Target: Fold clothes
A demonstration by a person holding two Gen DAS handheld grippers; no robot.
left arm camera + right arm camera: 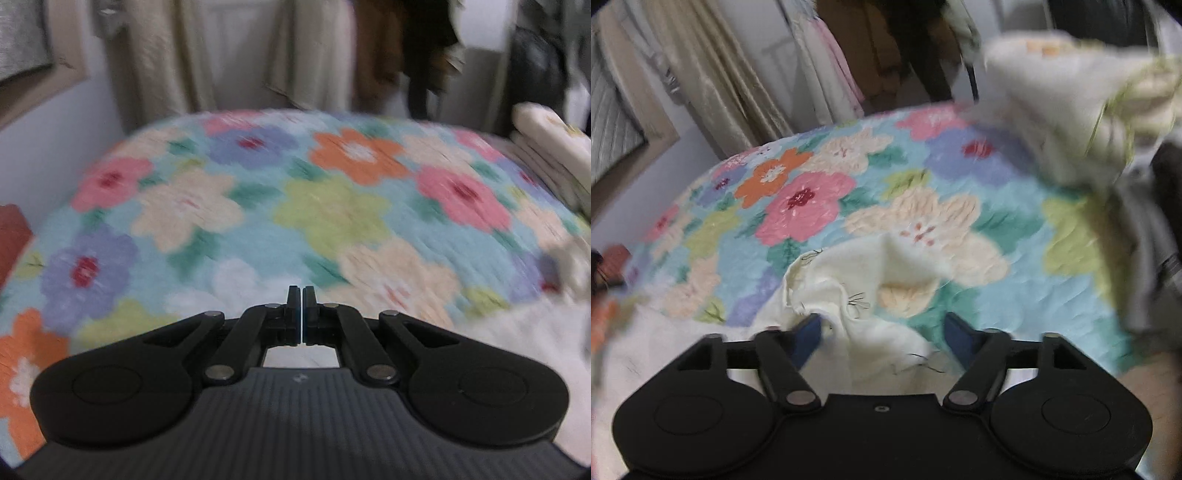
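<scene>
Right claw (882, 328) stands spread wide, its blue pads either side of a rumpled cream garment (871, 288) without pressing on it; the cloth lies loose between the jaws, bunched toward the pad at 9 o'clock. Left claw (302, 314) is pressed together with nothing caught in it, pointing down over the bed.

Out from the right claw, the garment sprawls across a flowered bedspread (820, 206), one crumpled corner with loose dark threads nearest the camera. At 1 o'clock in the right view a pale heap of more clothes (1082, 107) looms, blurred; it may be a pile or a piece in mid-air, I can't say which. In the left view a stack of folded cream clothes (554, 155) sits at 2 o'clock on the bed's edge, and white cloth spreads at 4 o'clock.

The risk, as I judge it: the garment is wrinkled and doubled over itself, so closing here could pinch two layers at once and drag a twisted fold. Its frayed threads could snag on a pad. A wide sweep toward 2 o'clock might also knock the folded stack.
</scene>
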